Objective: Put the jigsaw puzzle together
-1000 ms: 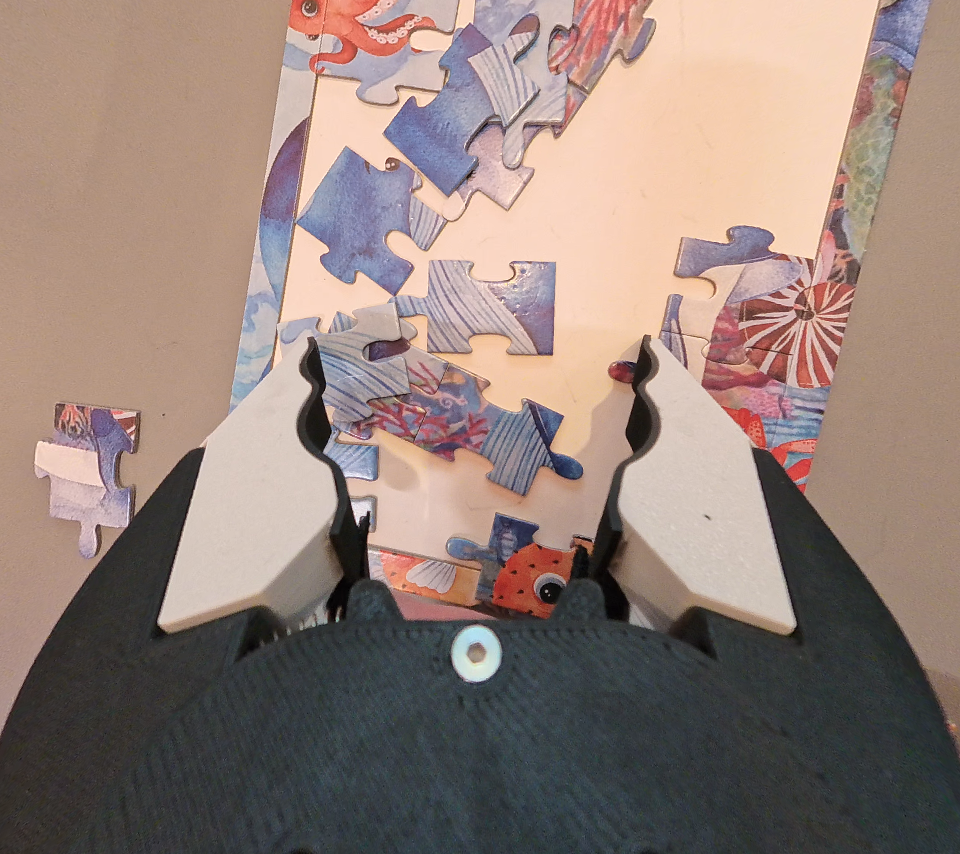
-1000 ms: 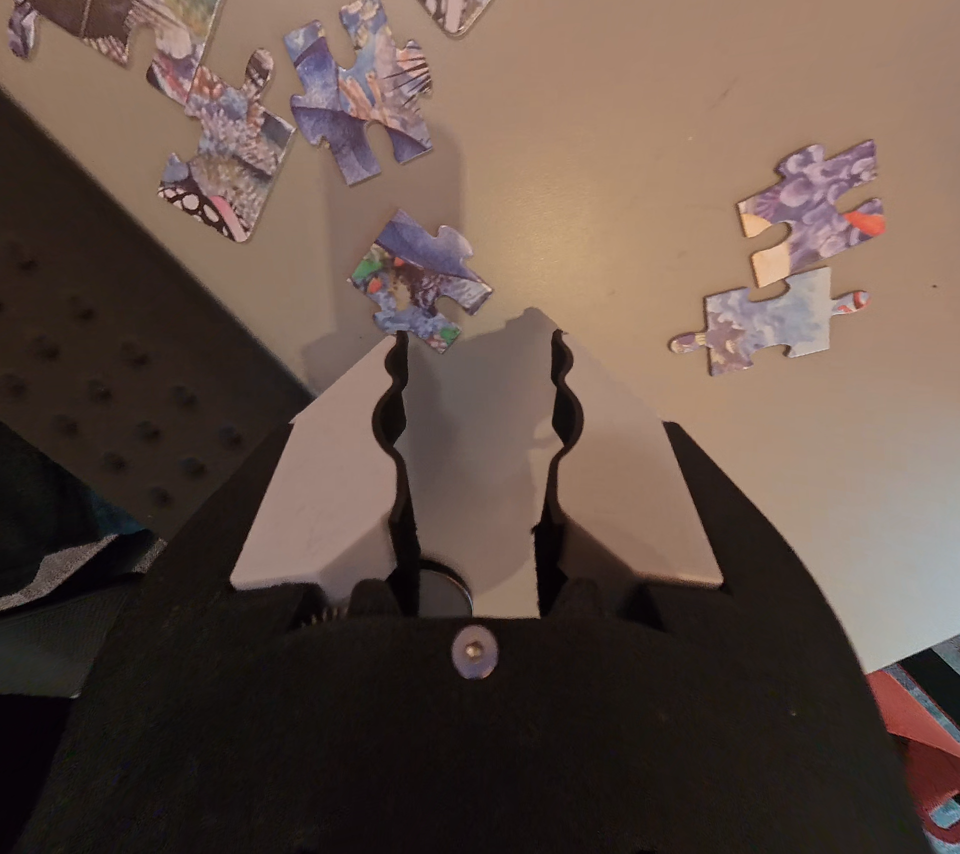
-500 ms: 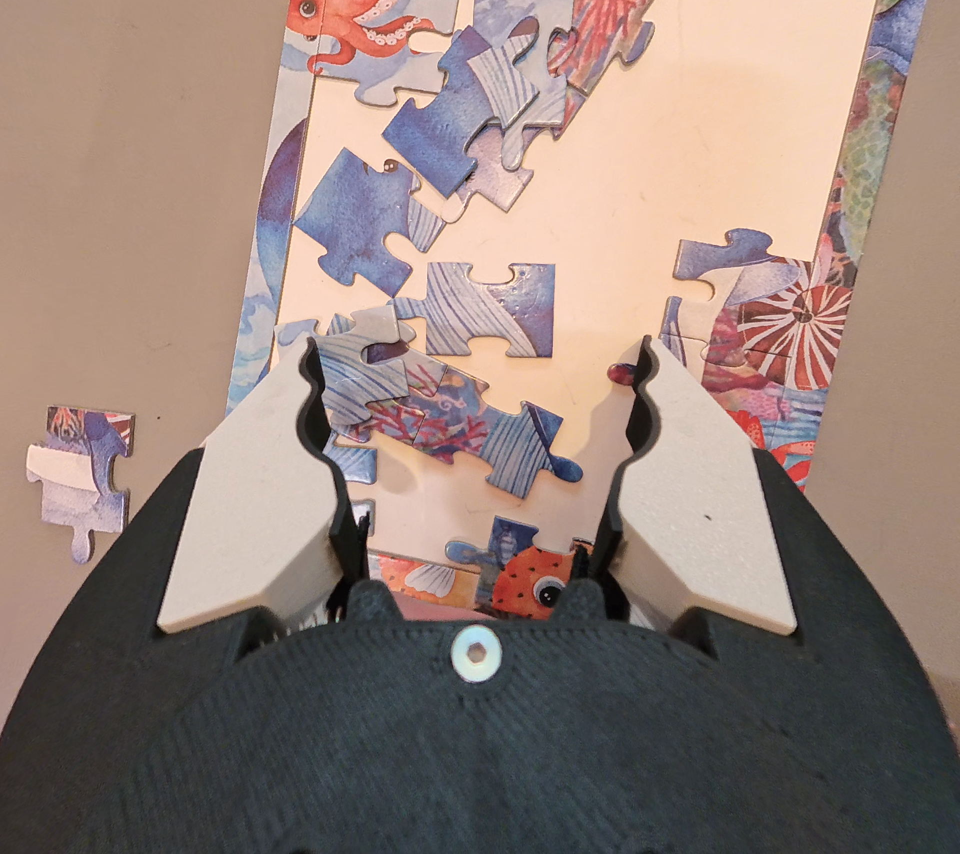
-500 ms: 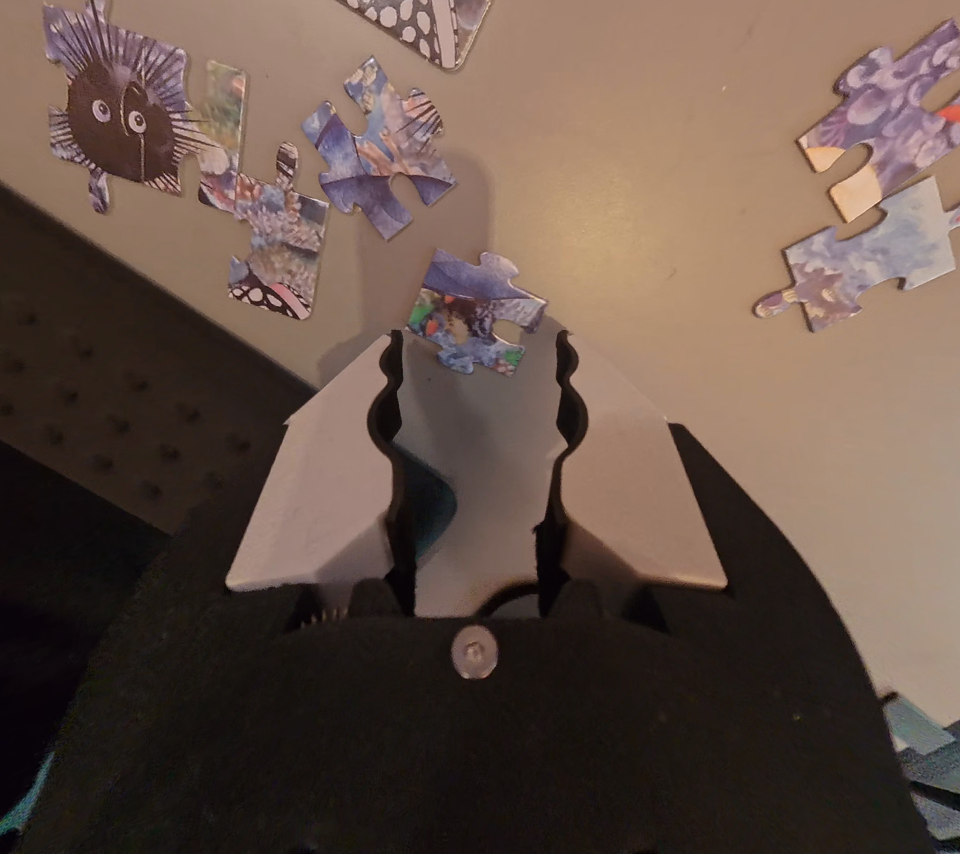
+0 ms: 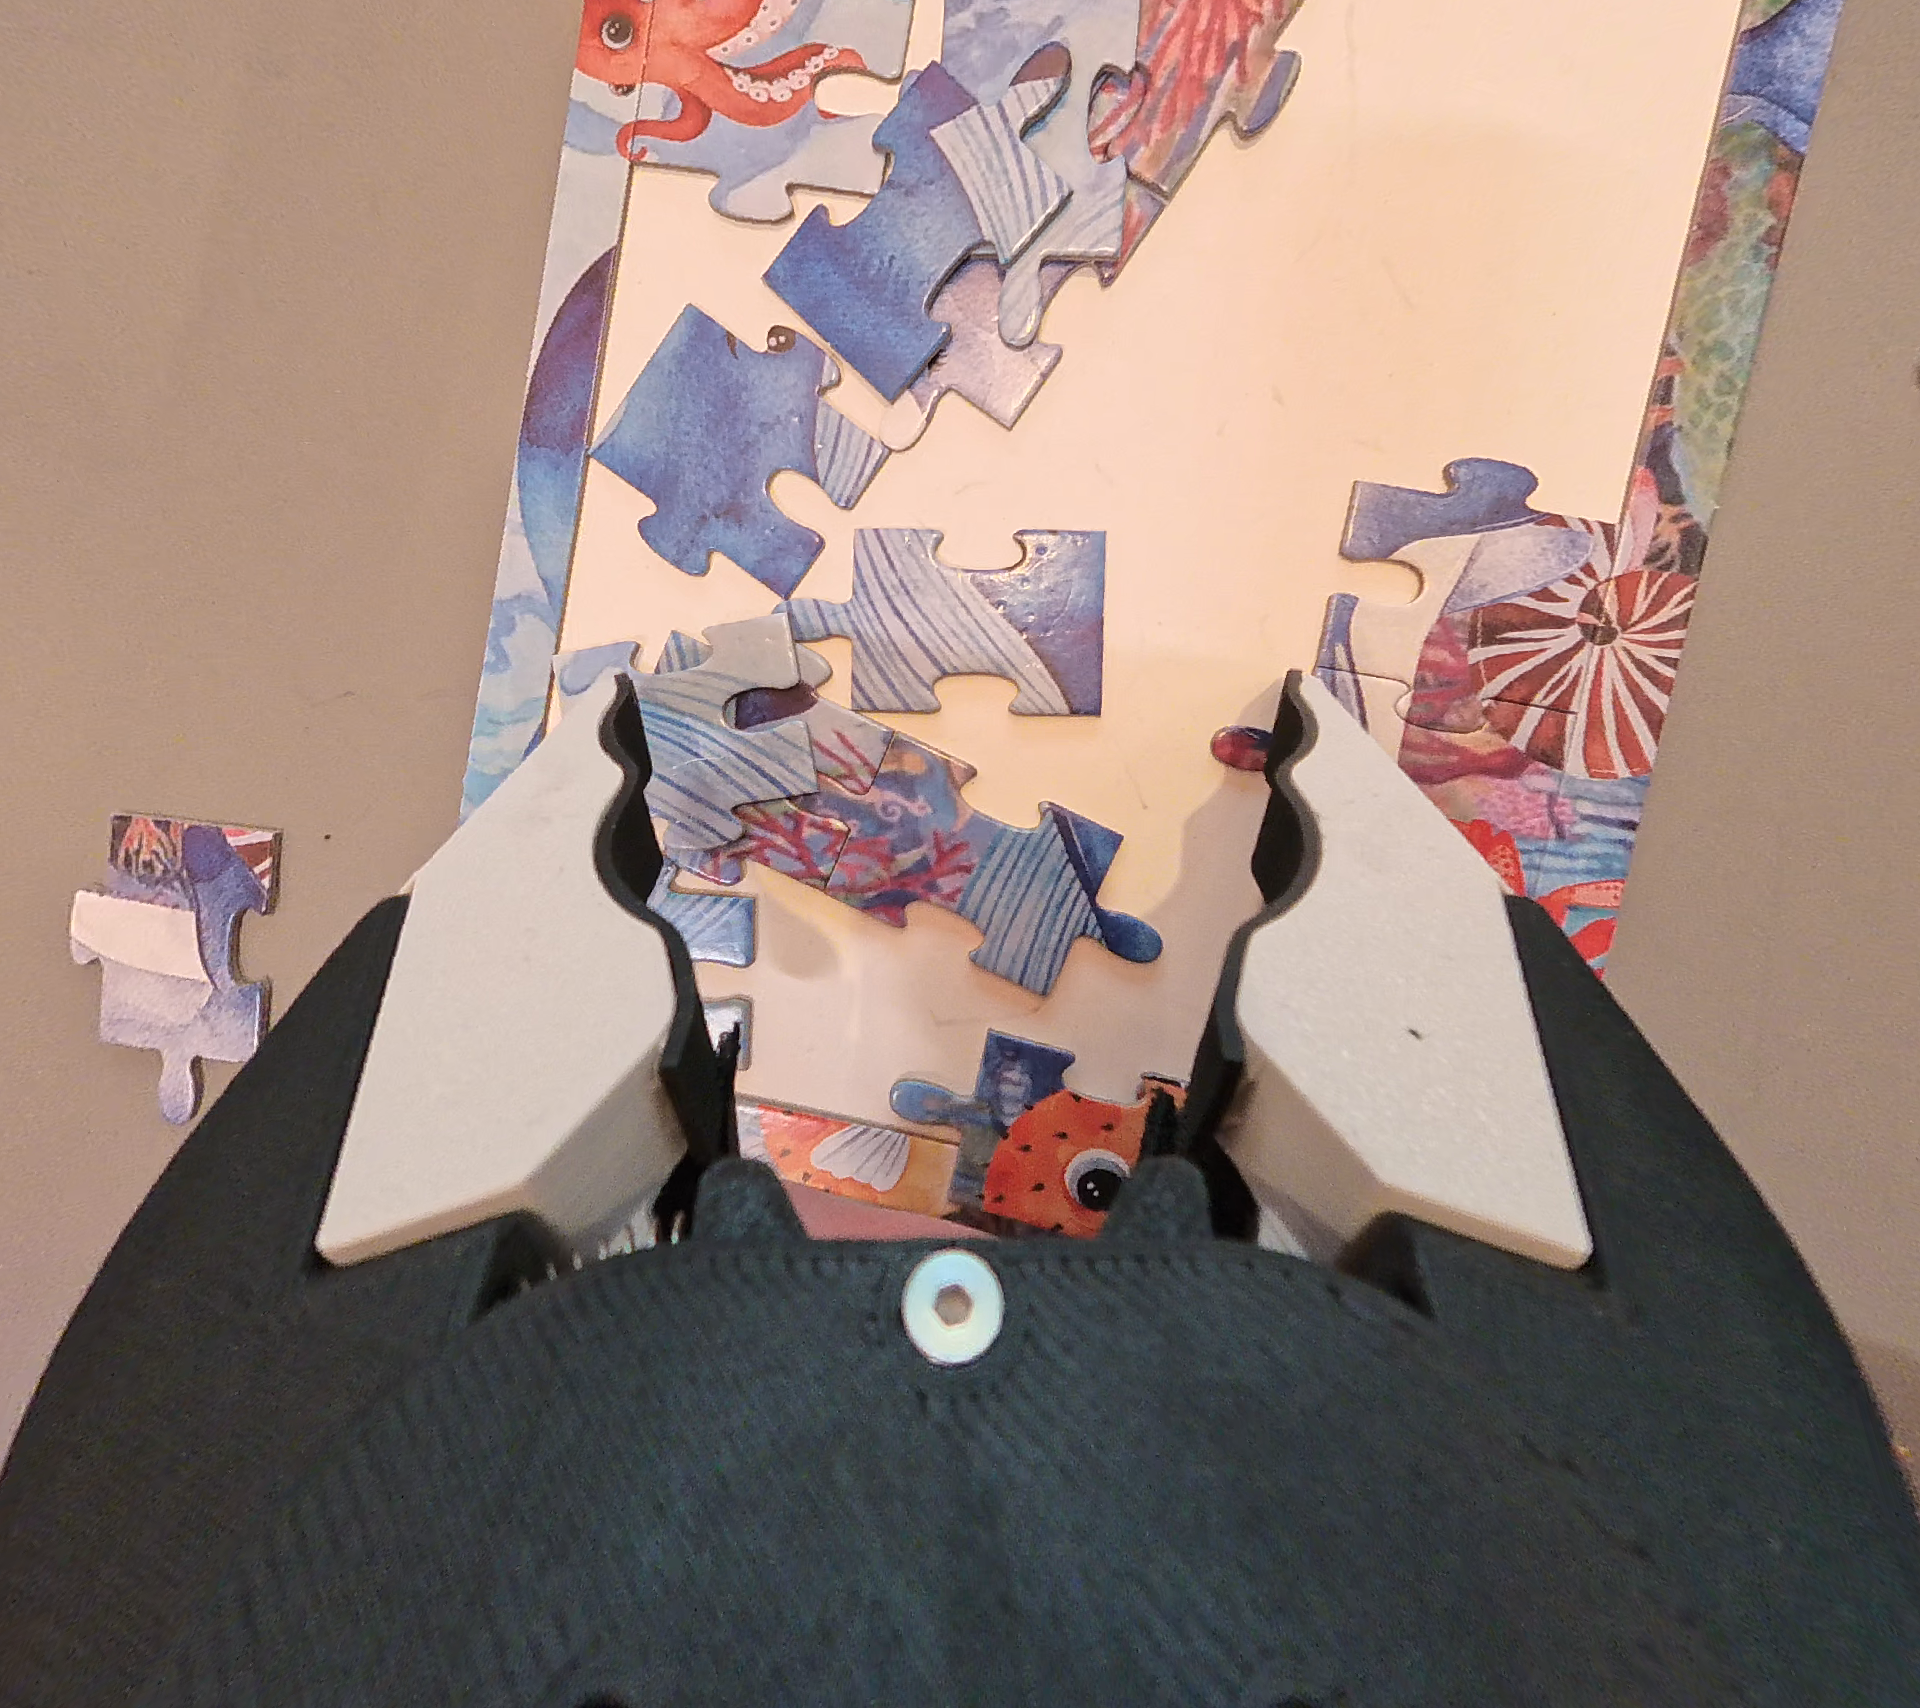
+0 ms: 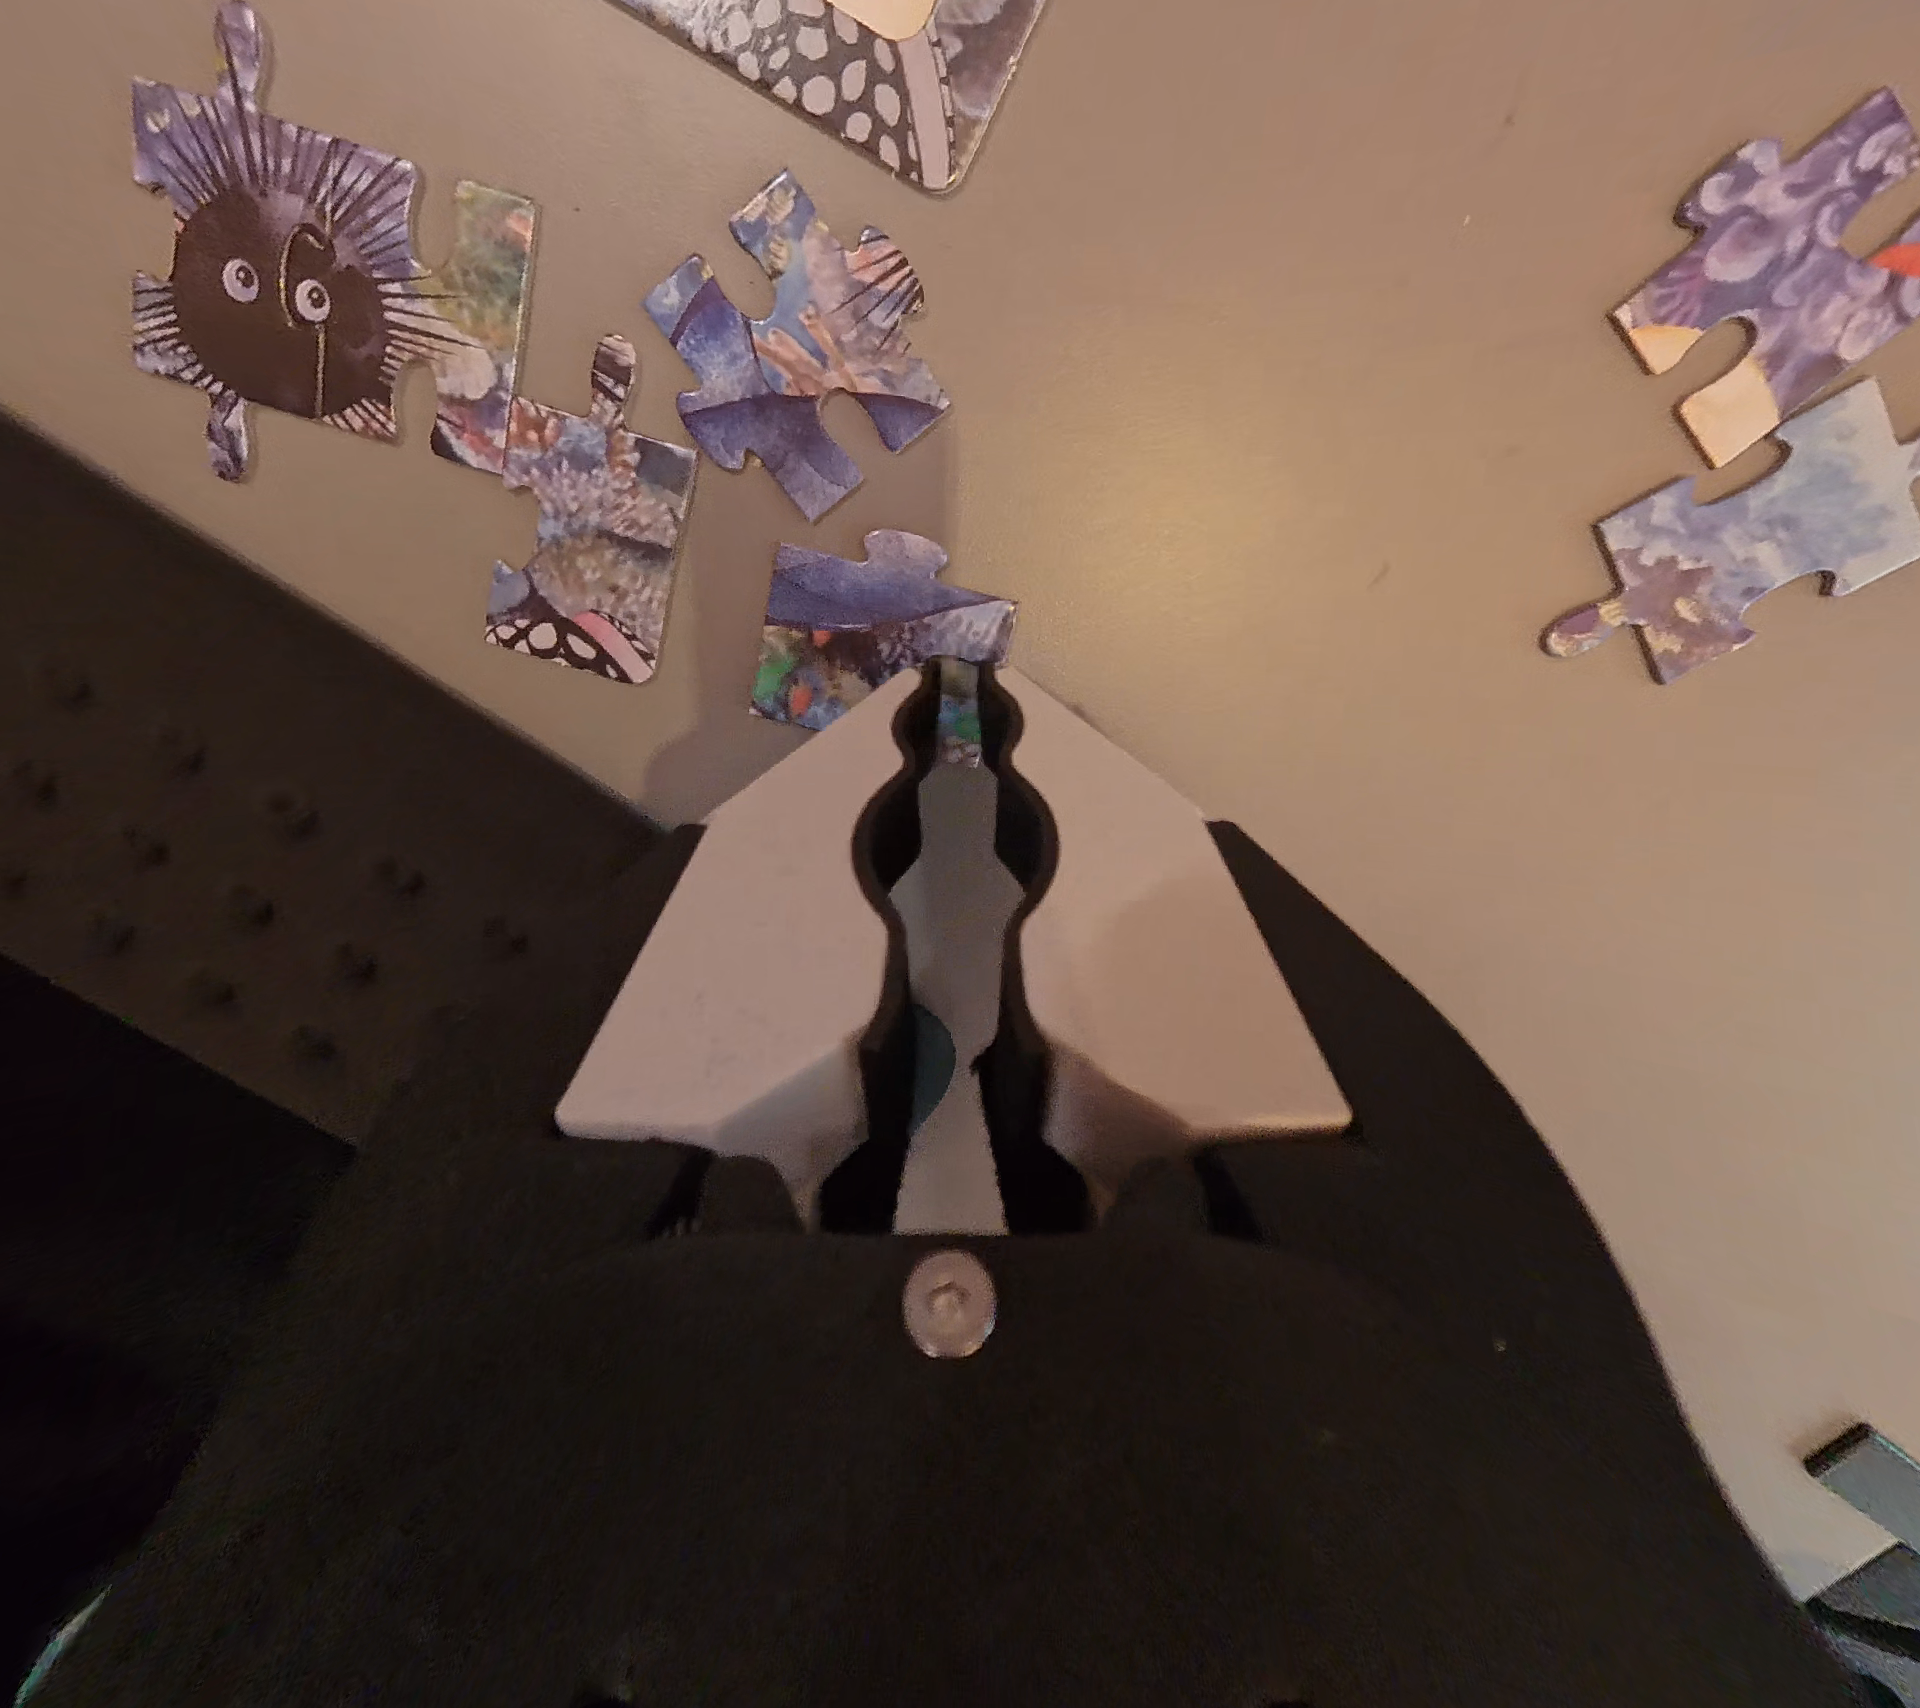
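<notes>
The right gripper (image 6: pixel 951 671) has its jaws closed on the near edge of a blue-and-green puzzle piece (image 6: pixel 883 609) on the tan worktop (image 6: pixel 1299 411). Beyond the jaws lies the puzzle frame's corner (image 6: pixel 914 100); other loose pieces sit to either side.

Right gripper (image 6: pixel 958 671): jaws, apart a second ago, now closed onto the edge of the blue-and-green piece (image 6: pixel 883 619), which lay just ahead of the tips before and now sits pinched between them. Right wrist view has shifted: urchin piece (image 6: pixel 275 297) and frame corner (image 6: pixel 935 89) sit lower in the picture, the purple pair (image 6: pixel 1787 308) farther right. Left view barely changed; torn piece (image 5: pixel 182 941) drifted slightly left.
</notes>
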Demonstrator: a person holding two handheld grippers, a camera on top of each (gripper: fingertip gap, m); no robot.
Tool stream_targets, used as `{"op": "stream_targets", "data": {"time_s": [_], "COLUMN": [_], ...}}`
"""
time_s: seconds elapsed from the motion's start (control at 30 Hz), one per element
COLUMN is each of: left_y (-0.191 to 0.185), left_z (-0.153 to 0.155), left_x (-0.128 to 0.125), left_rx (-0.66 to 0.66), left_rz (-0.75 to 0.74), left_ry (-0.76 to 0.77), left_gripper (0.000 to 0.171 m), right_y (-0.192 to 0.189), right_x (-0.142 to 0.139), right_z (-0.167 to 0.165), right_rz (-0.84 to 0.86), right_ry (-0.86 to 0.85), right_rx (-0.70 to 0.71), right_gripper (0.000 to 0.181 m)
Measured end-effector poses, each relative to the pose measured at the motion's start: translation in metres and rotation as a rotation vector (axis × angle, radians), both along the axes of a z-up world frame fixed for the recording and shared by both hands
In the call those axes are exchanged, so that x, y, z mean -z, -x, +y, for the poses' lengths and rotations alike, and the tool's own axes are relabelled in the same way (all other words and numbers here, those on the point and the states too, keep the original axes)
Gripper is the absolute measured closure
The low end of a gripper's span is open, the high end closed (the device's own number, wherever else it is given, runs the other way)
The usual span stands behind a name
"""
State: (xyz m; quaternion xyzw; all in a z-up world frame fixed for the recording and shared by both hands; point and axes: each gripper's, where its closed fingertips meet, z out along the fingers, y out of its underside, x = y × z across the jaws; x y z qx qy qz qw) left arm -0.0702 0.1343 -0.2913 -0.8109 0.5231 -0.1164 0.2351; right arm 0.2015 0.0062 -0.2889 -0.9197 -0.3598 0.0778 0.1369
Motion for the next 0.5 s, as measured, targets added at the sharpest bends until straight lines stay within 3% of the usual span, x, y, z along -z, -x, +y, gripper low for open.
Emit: {"op": "stream_targets", "data": {"time_s": [0.2, 0.4, 0.5], "left_y": [0.000, -0.001, -0.001], "left_z": [0.000, 0.000, 0.000], "left_x": [0.001, 0.002, 0.002], "left_rx": [-0.002, -0.002, -0.003], "left_rz": [-0.002, -0.007, -0.007], "left_ry": [0.007, 0.010, 0.011], "left_gripper": [0.055, 0.054, 0.054], "right_y": [-0.014, -0.049, -0.062], "right_x": [-0.005, -0.023, -0.029], "right_z": [0.005, 0.030, 0.045], "right_rz": [-0.041, -0.086, -0.092], "right_ry": [-0.023, -0.125, -0.153], "right_rx": [0.007, 0.092, 0.124], "right_gripper": [0.161, 0.132, 0.126]}}
